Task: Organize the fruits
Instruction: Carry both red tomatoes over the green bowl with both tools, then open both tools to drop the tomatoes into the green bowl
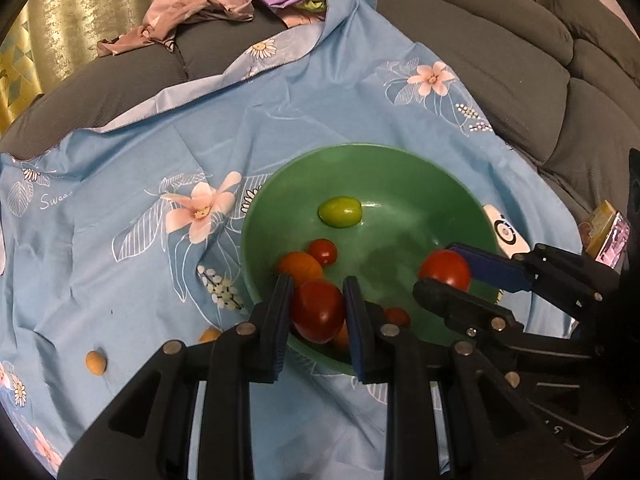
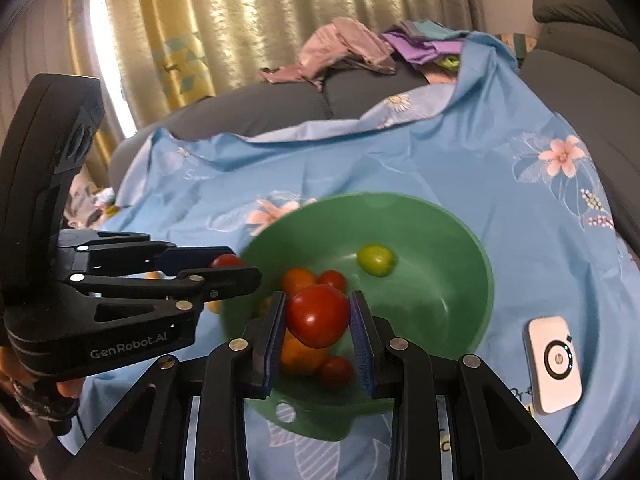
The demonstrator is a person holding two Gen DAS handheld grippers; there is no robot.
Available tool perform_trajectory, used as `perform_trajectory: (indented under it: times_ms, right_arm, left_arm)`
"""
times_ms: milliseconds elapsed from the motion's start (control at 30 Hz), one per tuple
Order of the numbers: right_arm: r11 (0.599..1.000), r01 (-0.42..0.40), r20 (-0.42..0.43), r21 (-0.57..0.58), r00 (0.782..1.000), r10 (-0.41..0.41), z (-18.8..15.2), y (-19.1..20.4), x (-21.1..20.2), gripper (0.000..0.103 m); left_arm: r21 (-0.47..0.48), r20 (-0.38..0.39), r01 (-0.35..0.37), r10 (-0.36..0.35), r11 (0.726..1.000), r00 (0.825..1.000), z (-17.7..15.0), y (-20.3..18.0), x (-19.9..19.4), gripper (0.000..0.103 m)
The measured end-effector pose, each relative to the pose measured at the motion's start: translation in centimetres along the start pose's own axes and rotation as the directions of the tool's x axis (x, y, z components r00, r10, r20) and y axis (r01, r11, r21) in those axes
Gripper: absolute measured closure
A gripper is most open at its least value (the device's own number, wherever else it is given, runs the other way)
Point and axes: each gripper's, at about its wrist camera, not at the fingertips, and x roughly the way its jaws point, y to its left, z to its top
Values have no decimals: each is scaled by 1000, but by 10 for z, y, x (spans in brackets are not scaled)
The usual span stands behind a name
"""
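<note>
A green bowl (image 1: 432,184) sits on a blue floral cloth and holds a green tomato (image 1: 340,211), an orange one (image 1: 299,265) and small red ones (image 1: 322,251). My left gripper (image 1: 318,312) is shut on a dark red tomato (image 1: 318,310) over the bowl's near rim. My right gripper (image 2: 318,316) is shut on a red tomato (image 2: 318,315) above the bowl (image 2: 460,240). The right gripper also shows in the left wrist view (image 1: 448,280) with its tomato (image 1: 445,269). The left gripper shows in the right wrist view (image 2: 228,268).
Two small orange fruits (image 1: 96,362) lie on the cloth (image 1: 120,280) left of the bowl. A white device (image 2: 554,364) lies right of the bowl. Grey sofa cushions (image 1: 500,60) and a clothes pile (image 1: 224,0) are behind.
</note>
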Motion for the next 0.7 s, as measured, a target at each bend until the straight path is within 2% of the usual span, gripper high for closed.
perform_trajectory:
  times_ms: [33, 100, 167, 300, 433, 533, 700]
  right_arm:
    - [1000, 5, -4, 3, 1000, -5, 0, -1, 2, 71]
    - [1000, 18, -17, 8, 1000, -18, 0, -2, 5, 71]
    - [1000, 29, -22, 9, 999, -29, 1, -2, 5, 70]
    - [998, 61, -29, 11, 998, -61, 2, -2, 2, 62]
    - [998, 52, -23, 20, 998, -52, 3, 0, -4, 62]
    - [1000, 10, 2, 15, 1000, -10, 3, 5, -12, 62]
    - [993, -96, 5, -66, 995, 96, 3, 34, -20, 62]
  left_arm:
    - [-1, 0, -4, 4, 1000, 1000, 0, 1, 1, 74]
    - [-4, 2, -9, 9, 1000, 1000, 0, 3, 2, 55]
    - [-10, 7, -20, 20, 1000, 1000, 0, 4, 1, 49]
    - [-41, 19, -28, 29, 999, 999, -1, 14, -6, 32]
    - [-63, 35, -54, 56, 997, 998, -10, 29, -23, 25]
    - [-101, 44, -94, 99, 990, 994, -26, 50, -39, 22]
    - [-249, 24, -186, 198, 951, 980, -72, 105, -64, 22]
